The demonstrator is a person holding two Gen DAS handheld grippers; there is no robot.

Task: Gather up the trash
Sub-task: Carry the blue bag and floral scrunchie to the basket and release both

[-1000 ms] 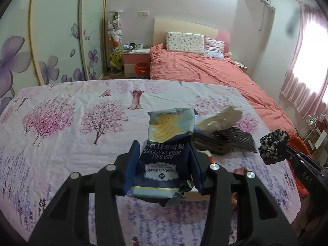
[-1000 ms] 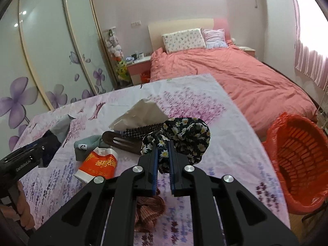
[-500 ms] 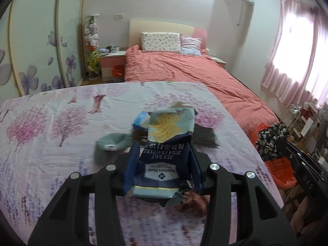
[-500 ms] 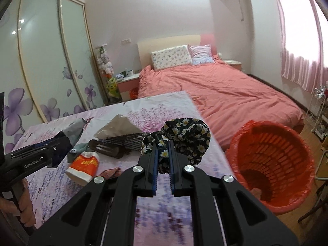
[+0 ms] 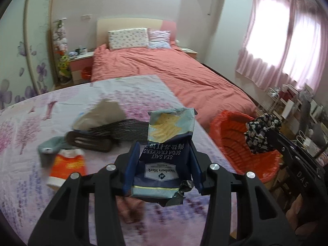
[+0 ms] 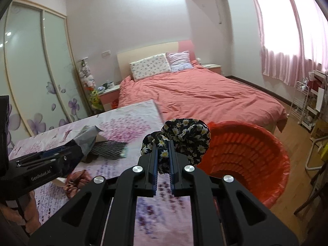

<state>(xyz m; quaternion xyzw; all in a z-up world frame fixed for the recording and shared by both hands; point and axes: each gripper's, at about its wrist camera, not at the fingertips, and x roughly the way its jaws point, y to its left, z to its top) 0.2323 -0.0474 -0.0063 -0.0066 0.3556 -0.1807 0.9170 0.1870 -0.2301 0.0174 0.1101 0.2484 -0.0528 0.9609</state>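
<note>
My left gripper (image 5: 163,157) is shut on a blue soda cracker bag (image 5: 166,153), held upright above the table's right part. My right gripper (image 6: 163,150) is shut on a black floral cloth (image 6: 184,137), which hangs beside the rim of the orange-red basket (image 6: 252,155). In the left wrist view the same cloth (image 5: 260,133) hangs over the basket (image 5: 229,135). On the table lie an orange-and-white packet (image 5: 67,166), a dark mesh wrapper (image 5: 121,129), a crumpled beige paper (image 5: 102,114) and a grey-green scrap (image 5: 50,146).
The table has a floral cloth cover (image 5: 24,127). A reddish cloth (image 6: 75,182) lies near its front edge. The basket stands on the floor right of the table. A pink bed (image 6: 194,94) is behind, and a white rack (image 6: 303,104) stands at the right wall.
Both grippers have swung right with their loads. The basket has come into closer view and the floral cloth now hangs at its rim.
</note>
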